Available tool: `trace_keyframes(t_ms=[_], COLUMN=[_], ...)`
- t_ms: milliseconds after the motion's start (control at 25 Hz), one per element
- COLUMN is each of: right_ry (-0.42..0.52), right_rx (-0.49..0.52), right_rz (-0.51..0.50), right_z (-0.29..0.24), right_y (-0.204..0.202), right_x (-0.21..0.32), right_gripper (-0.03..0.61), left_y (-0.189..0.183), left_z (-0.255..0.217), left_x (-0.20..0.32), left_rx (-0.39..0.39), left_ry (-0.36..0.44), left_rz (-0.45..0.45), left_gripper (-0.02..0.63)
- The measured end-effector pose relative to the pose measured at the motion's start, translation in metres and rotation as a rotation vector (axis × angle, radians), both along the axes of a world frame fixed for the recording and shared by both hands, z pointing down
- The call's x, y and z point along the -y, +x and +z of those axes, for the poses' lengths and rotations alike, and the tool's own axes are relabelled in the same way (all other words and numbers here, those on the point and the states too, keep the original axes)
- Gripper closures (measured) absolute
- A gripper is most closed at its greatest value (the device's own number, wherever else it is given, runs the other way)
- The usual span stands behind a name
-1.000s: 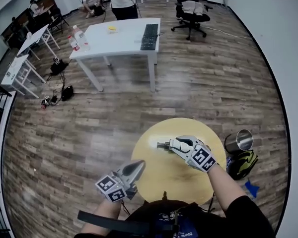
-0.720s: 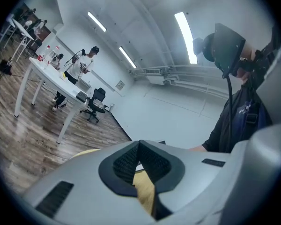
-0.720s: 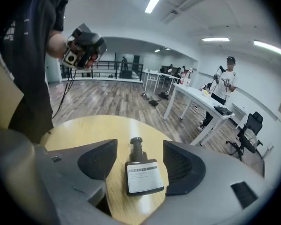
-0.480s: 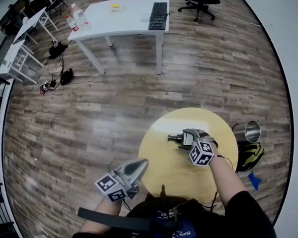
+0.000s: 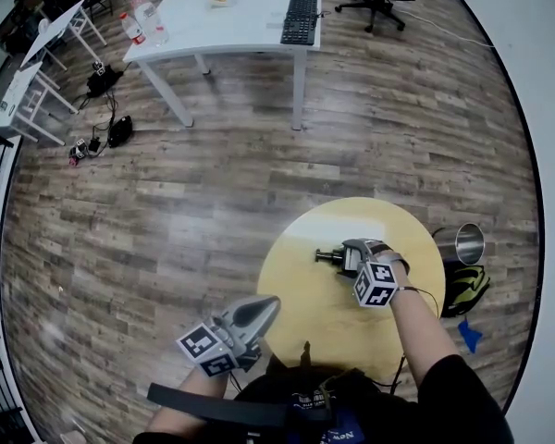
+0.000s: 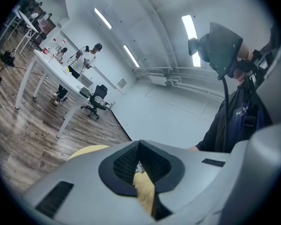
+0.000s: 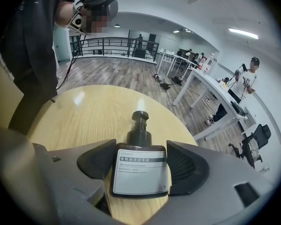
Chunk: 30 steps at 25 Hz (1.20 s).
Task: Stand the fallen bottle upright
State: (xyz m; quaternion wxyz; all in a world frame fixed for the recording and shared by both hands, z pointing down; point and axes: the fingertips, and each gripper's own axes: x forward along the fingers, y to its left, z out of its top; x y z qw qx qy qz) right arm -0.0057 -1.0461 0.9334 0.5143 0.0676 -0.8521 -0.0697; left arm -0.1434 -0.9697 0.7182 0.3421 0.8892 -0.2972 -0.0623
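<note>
Progress stands at the approach stage, and no part of the righting has been done. The bottle [image 7: 140,172] lies flat on the round yellow table [image 5: 296,294], label up. Its pump head [image 7: 140,117] points away from us and its base faces the person.

The right gripper [image 5: 350,255] is angled down over the bottle. Its jaws have just been opening and now stand wide, one on each side of the dark body. The pads sit just beside the bottle's flanks. We judge that they are not pressing on it, since the bottle rests fully on the wood.

The left gripper [image 5: 270,305] has its jaws drawn together at the tips with nothing between them. It hangs off the near left rim of the table, well apart from the bottle.

What we judge is left to do:
1. Close the right jaws on the bottle's sides.
2. Lift the bottle and tip it until the base faces down.
3. Set it on the table and let go.

As for edges, the bottle lies well inside the rim on every side, toward the right half of the top. We see bare wood all round it and nothing else standing there, so the pump head should swing up unhindered and there is room to set the base down.

A steel bin [image 5: 462,244] and a bag [image 5: 467,289] sit on the floor just beside the table's right edge. The white desk [image 5: 231,26] is well apart across the floor.
</note>
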Motion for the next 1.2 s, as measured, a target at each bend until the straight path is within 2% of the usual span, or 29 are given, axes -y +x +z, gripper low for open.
trace_keyframes(t_ms=[200,520,800,1040,1200], right_ry=[-0.009,-0.032,-0.032,-0.031,-0.031], right_rx=[0.020,0.139,0.274,0.475,0.500], right_rz=[-0.002,0.058,0.149,0.288,0.320], right_z=[-0.001,-0.020,-0.039,-0.055,-0.045], right_y=[0.000,0.000,0.016,0.045,0.064], right_x=[0.000,0.006,0.014,0.018,0.010], right_gripper=[0.229,0.239,0.244,0.244,0.244], left_y=[0.001,0.009,0.036,0.059,0.074], left_z=[0.003,-0.003,-0.009,-0.016,-0.018], left_x=[-0.008,-0.008,-0.010,-0.012,-0.010], left_rx=[0.004,-0.001,0.002,-0.002,0.008], left_ry=[-0.009,-0.010,-0.004,-0.010,0.003], left_rz=[-0.002,-0.006,0.017,0.042,0.050], left_gripper=[0.611,0.611,0.611,0.611,0.611])
